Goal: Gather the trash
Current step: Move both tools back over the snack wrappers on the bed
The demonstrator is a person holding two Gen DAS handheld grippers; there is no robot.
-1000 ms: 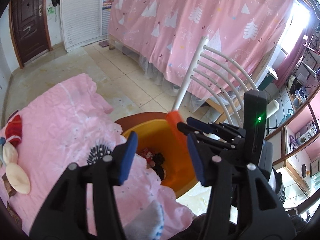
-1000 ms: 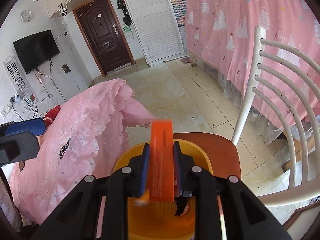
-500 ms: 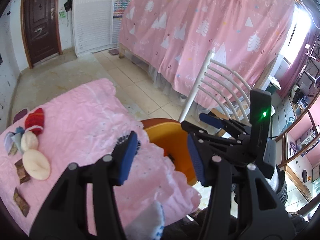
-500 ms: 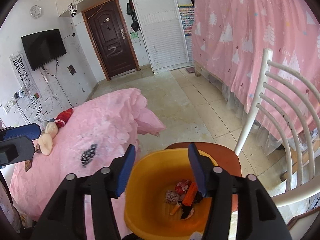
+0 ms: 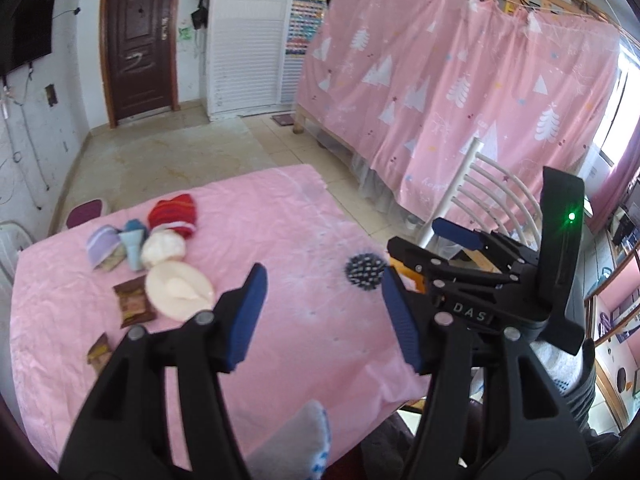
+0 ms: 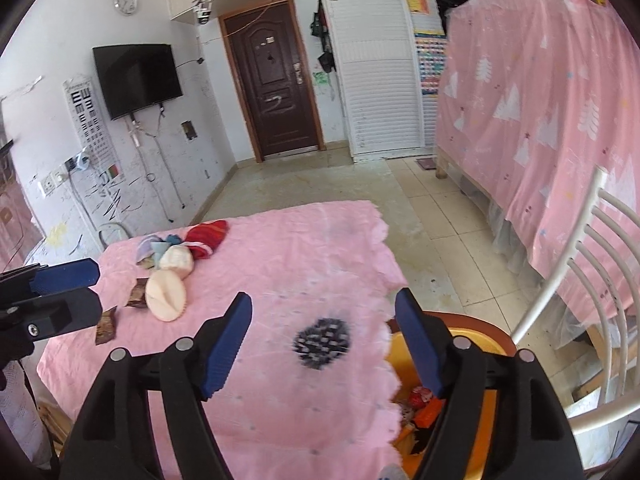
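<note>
Some trash already lies in the orange bin (image 6: 476,344) off the table's (image 5: 304,216) right edge; brown wrappers (image 5: 134,304) (two or three) remain near its left edge. Left gripper (image 5: 320,316) and right gripper (image 6: 324,344) are opening, empty.

surface (image 6: 280,264): socks (image 6: 180,248) far left | pad (image 6: 165,295) before socks | wrappers (image 6: 120,308) left of pad | bin (image 6: 472,344) off right edge, on chair (image 6: 592,280) | trash (image 6: 424,404) in bin | bed (image 6: 540,120) right
</note>
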